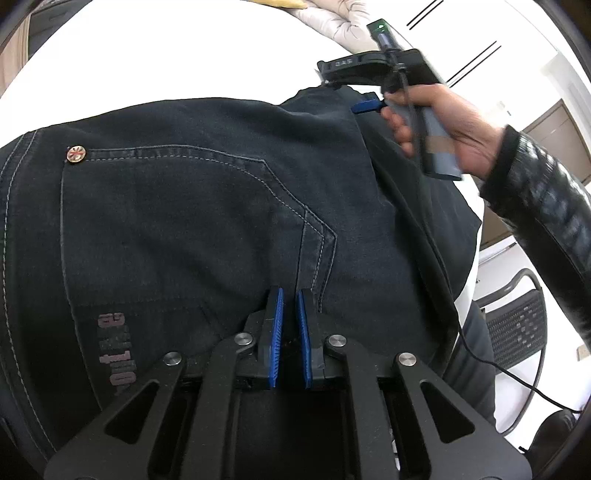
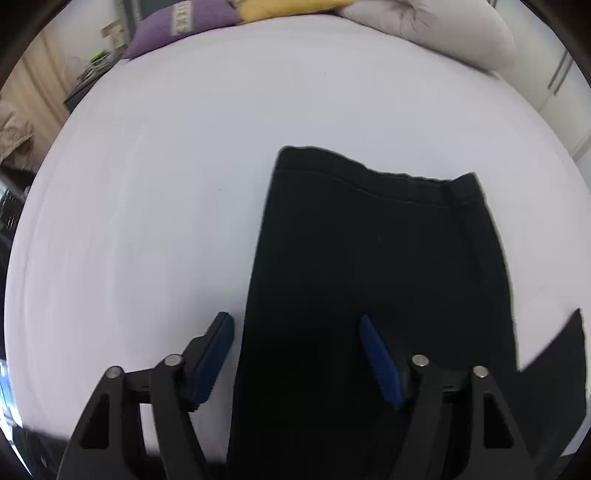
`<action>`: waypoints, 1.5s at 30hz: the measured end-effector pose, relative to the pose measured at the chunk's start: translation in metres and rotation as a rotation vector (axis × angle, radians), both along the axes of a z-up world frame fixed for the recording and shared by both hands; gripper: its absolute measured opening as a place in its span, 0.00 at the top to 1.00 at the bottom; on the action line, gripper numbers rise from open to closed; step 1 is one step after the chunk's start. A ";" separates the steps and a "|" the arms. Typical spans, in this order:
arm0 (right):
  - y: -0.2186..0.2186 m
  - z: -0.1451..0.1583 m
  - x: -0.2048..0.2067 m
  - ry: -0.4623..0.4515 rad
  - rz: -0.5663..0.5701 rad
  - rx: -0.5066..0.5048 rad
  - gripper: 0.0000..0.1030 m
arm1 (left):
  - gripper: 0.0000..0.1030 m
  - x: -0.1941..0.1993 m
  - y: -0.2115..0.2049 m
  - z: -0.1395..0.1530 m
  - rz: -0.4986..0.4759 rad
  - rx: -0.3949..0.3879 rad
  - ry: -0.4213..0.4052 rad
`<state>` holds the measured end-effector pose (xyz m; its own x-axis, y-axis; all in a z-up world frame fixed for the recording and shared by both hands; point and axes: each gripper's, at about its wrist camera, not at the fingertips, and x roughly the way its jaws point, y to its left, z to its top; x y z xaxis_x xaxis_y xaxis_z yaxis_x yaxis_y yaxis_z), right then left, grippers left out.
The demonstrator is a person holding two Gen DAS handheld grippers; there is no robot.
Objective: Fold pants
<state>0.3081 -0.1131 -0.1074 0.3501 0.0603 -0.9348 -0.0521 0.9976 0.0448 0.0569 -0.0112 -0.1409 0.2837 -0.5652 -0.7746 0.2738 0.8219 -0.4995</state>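
Observation:
Dark denim pants [image 1: 207,206] lie on a white bed and fill the left wrist view, with a back pocket and a copper rivet [image 1: 75,154] showing. My left gripper [image 1: 290,295] is shut, its blue pads pinching the fabric at the pocket's corner seam. A hand in a black sleeve holds my right gripper [image 1: 354,101] at the pants' far edge. In the right wrist view, the right gripper [image 2: 297,330] stands open over a flat pant leg [image 2: 369,258]. One finger is above the sheet and the other above the leg. The leg's hem [image 2: 369,181] lies beyond the fingertips.
The white bed sheet [image 2: 166,184] spreads wide to the left of the leg. A purple pillow [image 2: 177,26], a yellow pillow [image 2: 291,7] and a pale quilt [image 2: 436,29] sit at the far edge. A black mesh chair [image 1: 517,325] and a cable [image 1: 517,376] are beside the bed.

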 end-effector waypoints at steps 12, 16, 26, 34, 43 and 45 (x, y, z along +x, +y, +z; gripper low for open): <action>-0.098 0.059 -0.041 -0.205 -0.149 0.322 0.95 | 0.92 -0.003 -0.006 0.001 -0.003 0.036 -0.007; -0.215 0.079 -0.123 -0.372 -0.377 0.568 0.95 | 0.91 -0.005 -0.013 0.003 -0.004 0.065 -0.009; -0.357 -0.022 -0.248 -0.356 -0.814 0.844 0.62 | 0.91 -0.006 -0.034 0.014 0.015 0.132 -0.003; -0.356 -0.016 -0.208 -0.389 -0.824 0.883 0.35 | 0.91 -0.006 -0.045 0.021 0.036 0.150 0.012; -0.402 -0.040 -0.225 -0.363 -0.860 0.854 0.97 | 0.91 -0.007 -0.038 0.030 0.075 0.134 0.007; -0.406 -0.041 -0.233 -0.382 -0.880 0.854 0.97 | 0.91 -0.007 -0.037 0.031 0.083 0.123 0.004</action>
